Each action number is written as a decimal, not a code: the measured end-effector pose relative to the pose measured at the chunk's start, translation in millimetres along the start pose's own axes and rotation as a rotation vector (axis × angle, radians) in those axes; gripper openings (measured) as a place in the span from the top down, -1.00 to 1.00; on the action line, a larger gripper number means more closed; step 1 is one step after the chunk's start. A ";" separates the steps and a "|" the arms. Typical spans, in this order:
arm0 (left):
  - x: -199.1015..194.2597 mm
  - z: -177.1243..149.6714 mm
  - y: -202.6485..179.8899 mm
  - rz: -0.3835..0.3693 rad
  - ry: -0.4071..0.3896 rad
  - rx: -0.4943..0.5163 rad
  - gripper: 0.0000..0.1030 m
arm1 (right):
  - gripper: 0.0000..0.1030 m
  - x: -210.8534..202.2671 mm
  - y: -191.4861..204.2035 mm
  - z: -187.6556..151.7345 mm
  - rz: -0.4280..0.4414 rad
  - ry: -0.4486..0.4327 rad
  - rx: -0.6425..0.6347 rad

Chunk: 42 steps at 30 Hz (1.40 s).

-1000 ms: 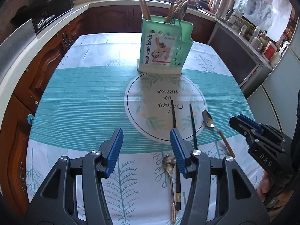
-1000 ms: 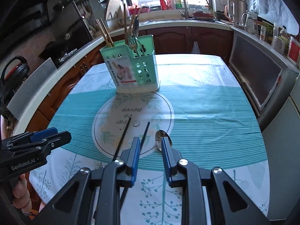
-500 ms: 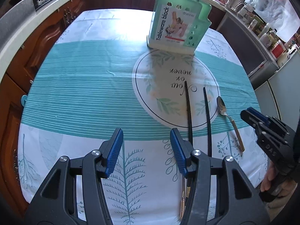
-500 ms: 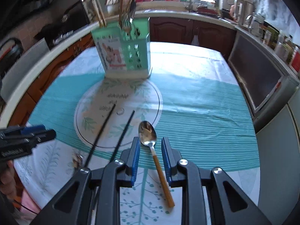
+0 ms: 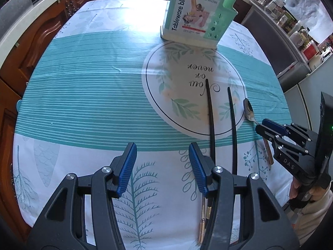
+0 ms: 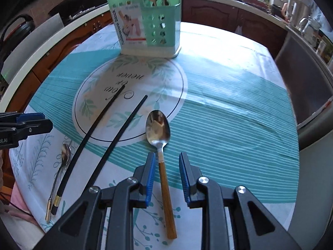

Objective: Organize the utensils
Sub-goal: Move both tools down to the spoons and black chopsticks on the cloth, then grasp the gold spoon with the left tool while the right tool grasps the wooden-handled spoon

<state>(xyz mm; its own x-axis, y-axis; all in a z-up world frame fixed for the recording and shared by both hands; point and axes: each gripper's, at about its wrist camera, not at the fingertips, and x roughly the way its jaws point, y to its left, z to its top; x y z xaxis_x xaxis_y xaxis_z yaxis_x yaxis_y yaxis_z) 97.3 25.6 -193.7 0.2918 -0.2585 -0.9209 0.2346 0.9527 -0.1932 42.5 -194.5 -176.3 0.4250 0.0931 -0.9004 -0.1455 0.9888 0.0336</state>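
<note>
Since half a second ago, the right hand-held gripper (image 6: 167, 176) has been coming lower and closer over the wooden-handled spoon (image 6: 162, 150), and its blue pads are now sitting open on either side of the handle, just behind the bowl, without touching it. The spoon is lying flat on the table (image 6: 229, 129), bowl pointing toward the green utensil holder (image 6: 148, 24) at the far side.

The right wrist view is showing the whole spoon, while the left wrist view is showing only its bowl (image 5: 248, 109), the rest being hidden behind the right hand-held gripper (image 5: 268, 128). To the spoon's left, two black chopsticks (image 6: 102, 128) are lying side by side but apart, tips resting on the printed circle of the tablecloth. Further left, a smaller spoon (image 6: 64, 156) is lying just beside the outer chopstick; its bowl is visible only from the right wrist, since the left view is catching just its gold handle end (image 5: 201, 225).

The left hand-held gripper (image 5: 162, 167) is hovering wide open and empty above the near part of the cloth. The holder, labelled "Tableware block", is standing upright with utensils inside, which only the right view is showing.
</note>
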 end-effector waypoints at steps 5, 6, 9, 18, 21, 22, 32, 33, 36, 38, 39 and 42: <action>0.4 -3.3 -5.5 -0.043 0.033 0.035 0.05 | 0.55 8.1 5.2 8.2 0.001 0.054 -0.034; 1.3 -4.4 -7.5 -0.058 0.048 0.047 0.05 | 0.55 9.2 5.3 10.6 0.006 0.068 -0.033; 5.2 -9.2 -14.2 -0.092 0.095 0.082 0.05 | 0.57 12.9 6.5 18.2 0.009 0.105 -0.042; 14.4 -25.9 -33.2 -0.127 0.190 0.186 0.37 | 0.89 11.8 7.1 16.0 0.012 0.116 -0.004; 20.5 -27.7 -41.5 -0.099 0.214 0.209 0.53 | 0.89 7.4 3.2 8.0 0.039 0.104 0.039; 21.7 -27.6 -43.6 -0.095 0.216 0.210 0.53 | 0.89 5.7 2.6 4.8 0.044 0.099 0.048; 33.6 -14.8 -63.7 -0.048 0.229 0.240 0.53 | 0.88 1.4 3.5 -5.4 0.091 0.067 0.089; 34.7 -12.7 -62.2 -0.048 0.229 0.241 0.53 | 0.89 0.8 2.9 -6.8 0.094 0.064 0.093; 38.5 -7.9 -61.7 -0.055 0.220 0.252 0.53 | 0.89 0.1 1.1 -8.8 0.109 0.059 0.104; 41.0 -5.5 -63.9 -0.064 0.211 0.269 0.53 | 0.89 -0.3 -0.5 -9.8 0.118 0.055 0.105; 42.2 -3.6 -65.4 -0.078 0.206 0.283 0.53 | 0.88 -0.4 -0.4 -10.1 0.120 0.054 0.105; 44.9 -0.3 -69.2 -0.126 0.192 0.331 0.53 | 0.88 -0.1 -1.8 -10.4 0.128 0.052 0.108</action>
<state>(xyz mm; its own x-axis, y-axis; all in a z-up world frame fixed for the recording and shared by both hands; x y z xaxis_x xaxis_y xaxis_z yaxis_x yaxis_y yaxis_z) 93.9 -52.0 -221.8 0.0703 -0.3058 -0.9495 0.5528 0.8043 -0.2181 33.4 -197.4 -180.7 0.3622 0.2154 -0.9069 -0.0969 0.9764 0.1932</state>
